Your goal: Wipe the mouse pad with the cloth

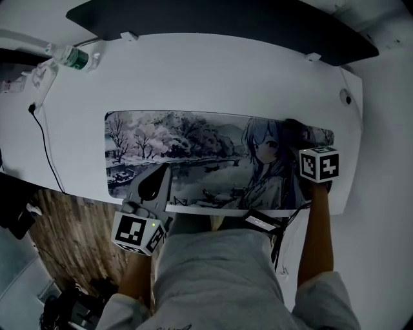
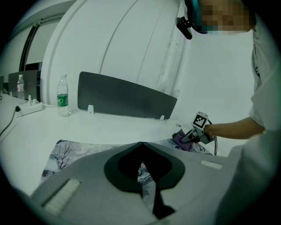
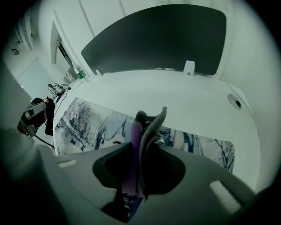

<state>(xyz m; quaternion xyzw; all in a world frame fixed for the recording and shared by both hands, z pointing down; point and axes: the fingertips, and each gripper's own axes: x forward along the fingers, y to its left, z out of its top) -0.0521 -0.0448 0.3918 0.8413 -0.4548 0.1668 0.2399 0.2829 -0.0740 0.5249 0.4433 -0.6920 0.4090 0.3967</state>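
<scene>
A long mouse pad (image 1: 193,155) printed with a wintry landscape and an anime figure lies along the front of the white desk (image 1: 213,71). My right gripper (image 1: 298,143) is over the pad's right end, shut on a purple-grey cloth (image 1: 292,131). In the right gripper view the cloth (image 3: 148,125) sticks up between the jaws above the pad (image 3: 88,121). My left gripper (image 1: 161,173) rests at the pad's front edge, left of centre. Its jaws are shut with nothing in them, and the left gripper view has their tips (image 2: 141,144) over the pad (image 2: 61,151).
A water bottle (image 1: 76,58) and a power strip (image 1: 32,77) with a black cable (image 1: 45,142) sit at the desk's far left. A dark divider panel (image 1: 226,19) runs along the back. A cable hole (image 1: 347,98) is at the right. Wooden floor (image 1: 71,225) lies below left.
</scene>
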